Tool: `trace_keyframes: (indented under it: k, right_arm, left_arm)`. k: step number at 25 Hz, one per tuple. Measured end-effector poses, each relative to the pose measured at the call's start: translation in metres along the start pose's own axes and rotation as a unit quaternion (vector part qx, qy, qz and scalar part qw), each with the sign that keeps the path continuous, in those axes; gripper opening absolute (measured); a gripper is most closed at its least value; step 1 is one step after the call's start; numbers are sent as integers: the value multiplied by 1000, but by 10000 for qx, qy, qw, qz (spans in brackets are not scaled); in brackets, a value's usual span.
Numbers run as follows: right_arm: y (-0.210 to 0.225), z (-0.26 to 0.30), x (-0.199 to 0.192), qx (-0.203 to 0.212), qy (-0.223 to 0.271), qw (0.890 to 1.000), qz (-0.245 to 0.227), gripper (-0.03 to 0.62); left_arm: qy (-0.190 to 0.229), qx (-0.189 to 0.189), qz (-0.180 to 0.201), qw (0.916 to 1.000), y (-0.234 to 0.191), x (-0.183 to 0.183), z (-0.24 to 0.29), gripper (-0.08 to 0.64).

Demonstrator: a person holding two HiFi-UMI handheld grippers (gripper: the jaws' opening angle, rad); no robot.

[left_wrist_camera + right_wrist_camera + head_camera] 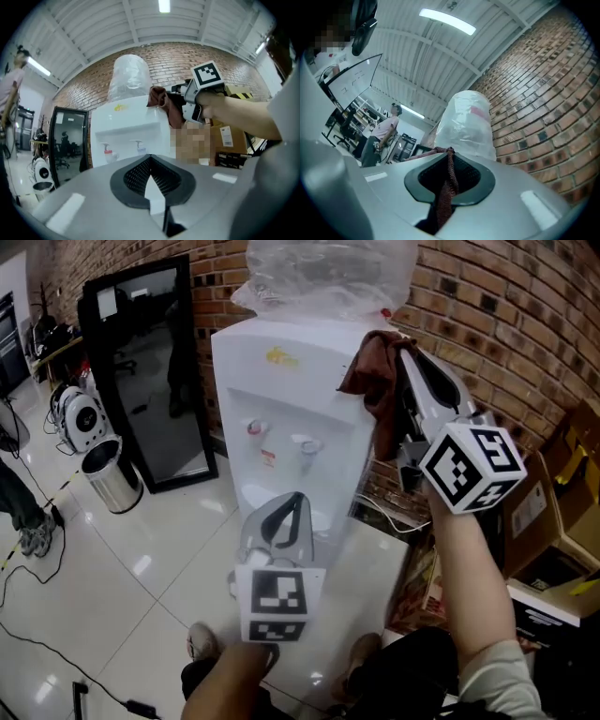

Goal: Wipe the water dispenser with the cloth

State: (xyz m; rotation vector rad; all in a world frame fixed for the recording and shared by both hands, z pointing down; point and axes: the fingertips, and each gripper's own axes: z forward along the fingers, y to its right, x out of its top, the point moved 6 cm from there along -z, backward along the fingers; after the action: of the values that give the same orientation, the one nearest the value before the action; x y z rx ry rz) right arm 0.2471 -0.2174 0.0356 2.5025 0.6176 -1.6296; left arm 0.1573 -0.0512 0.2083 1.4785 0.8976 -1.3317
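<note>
The right gripper [405, 360] pinches a rust-brown terry cloth [373, 381] at the top right corner of the white plastic water dispenser [281, 399]. The left gripper [292, 502], pressed together and empty, hovers before the dispenser's taps. Best to flatten the cloth on the top and sweep with steady pressure.

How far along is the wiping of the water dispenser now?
Done: the right gripper has the cloth pinched in its fingers. In hand: the cloth hangs at an upper corner of the water dispenser. Left: the wiping itself; no surface looks wiped yet. The left gripper is empty.
</note>
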Motion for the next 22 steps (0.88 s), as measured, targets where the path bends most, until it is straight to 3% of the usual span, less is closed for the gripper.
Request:
trace_keyframes:
  k: [2, 7, 10, 14, 18, 22]
  right_arm:
    - [4, -9, -8, 14, 17, 9999, 149, 48]
    - [4, -33, -44, -20, -310, 9988, 390, 48]
    - [3, -44, -77, -131, -618, 9966, 522, 48]
    - [-3, -64, -128, -254, -1105, 9909, 729, 48]
    - [-6, -87, -182, -482, -1398, 9811, 1250, 48]
    - [-12, -113, -246, -839, -1771, 9588, 2055, 48]
  left_arm:
    - [-71, 53, 81, 9999, 5, -1, 1, 0]
    - [-165, 110, -141, 9997, 16, -16, 4, 0]
    - [-312, 6, -292, 9991, 20, -37, 13, 0]
    - [-533, 98, -223, 9983, 15, -65, 19, 0]
    - [-921, 247, -460, 9944, 6, -97, 27, 0]
    - [-1193, -69, -639, 9908, 21, -131, 40, 0]
